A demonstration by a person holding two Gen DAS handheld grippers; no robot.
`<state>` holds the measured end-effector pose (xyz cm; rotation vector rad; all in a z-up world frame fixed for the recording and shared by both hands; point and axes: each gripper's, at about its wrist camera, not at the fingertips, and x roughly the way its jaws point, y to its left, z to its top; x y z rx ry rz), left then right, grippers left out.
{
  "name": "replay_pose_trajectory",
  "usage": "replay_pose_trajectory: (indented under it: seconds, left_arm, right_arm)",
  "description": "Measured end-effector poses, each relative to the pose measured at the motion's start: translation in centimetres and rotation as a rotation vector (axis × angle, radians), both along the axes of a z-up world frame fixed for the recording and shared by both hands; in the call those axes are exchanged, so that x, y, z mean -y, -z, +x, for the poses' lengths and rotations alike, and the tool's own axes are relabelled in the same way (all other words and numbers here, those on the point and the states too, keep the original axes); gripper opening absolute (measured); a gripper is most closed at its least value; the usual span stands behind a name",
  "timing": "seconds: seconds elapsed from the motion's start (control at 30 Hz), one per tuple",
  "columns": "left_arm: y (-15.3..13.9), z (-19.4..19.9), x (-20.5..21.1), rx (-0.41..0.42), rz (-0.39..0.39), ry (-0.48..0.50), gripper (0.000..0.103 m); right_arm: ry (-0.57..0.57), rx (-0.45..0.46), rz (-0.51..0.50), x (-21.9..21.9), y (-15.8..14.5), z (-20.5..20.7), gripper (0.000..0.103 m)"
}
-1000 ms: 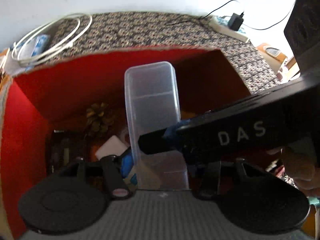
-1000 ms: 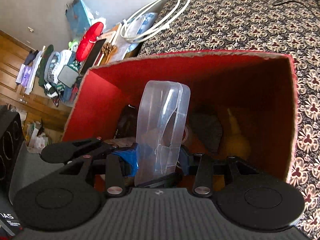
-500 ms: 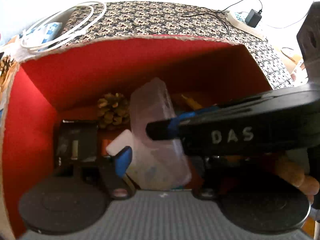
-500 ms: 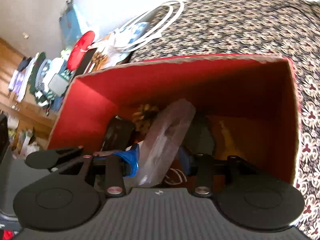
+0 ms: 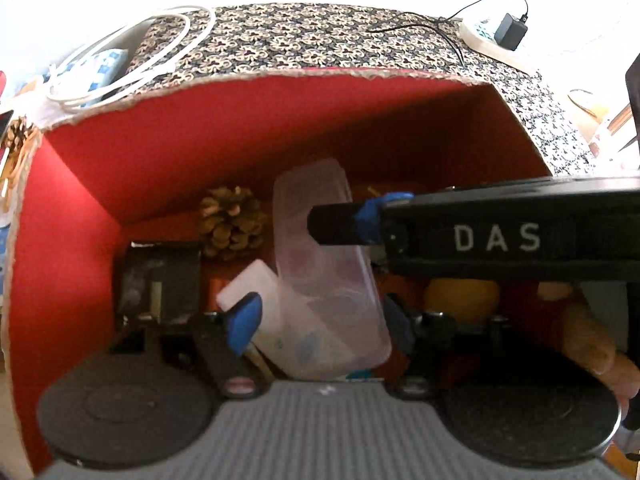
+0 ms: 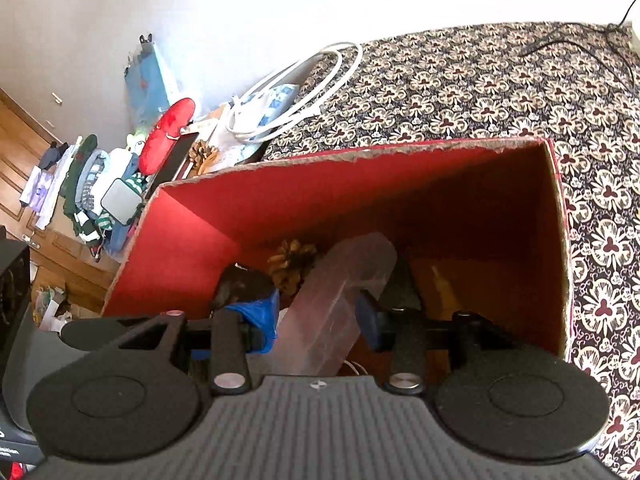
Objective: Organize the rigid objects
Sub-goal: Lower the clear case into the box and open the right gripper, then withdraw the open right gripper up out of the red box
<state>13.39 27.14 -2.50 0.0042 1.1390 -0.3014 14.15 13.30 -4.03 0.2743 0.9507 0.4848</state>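
A clear plastic container (image 5: 324, 264) lies tilted inside a red cardboard box (image 5: 240, 128) among other items. It also shows in the right wrist view (image 6: 336, 304), leaning between the blue-padded fingers. My left gripper (image 5: 320, 324) is open around its lower end, with gaps at both pads. My right gripper (image 6: 318, 316) reaches into the box (image 6: 360, 196) from the right; its pads sit beside the container's sides, and I cannot tell whether they press it. The right gripper's black finger (image 5: 340, 224) crosses the container in the left wrist view.
In the box lie a pine cone (image 5: 230, 222), a black object (image 5: 160, 276), a white block (image 5: 250, 284) and a yellow-orange item (image 5: 460, 294). The box stands on a patterned bedspread (image 6: 480, 80). A white cable coil (image 6: 296, 92) and clutter lie beyond it.
The container has gone from upright above the box to tilted down inside it. Both grippers have moved lower into the box and the left fingers have spread apart.
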Motion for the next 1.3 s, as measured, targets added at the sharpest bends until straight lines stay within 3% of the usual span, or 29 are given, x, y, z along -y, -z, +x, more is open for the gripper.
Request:
replay_pose_trajectory:
  seconds: [0.4,1.3]
  left_arm:
    - [-0.4,-0.7,0.5,0.074,0.061,-0.037,0.067]
    - [-0.5,-1.5,1.0,0.162,0.13,-0.087,0.068]
  right_arm:
    - [0.079,0.081,-0.051,0.0,-0.4,-0.8,0.026]
    - [0.154,0.112,-0.111,-0.1,-0.6,-1.3,0.026]
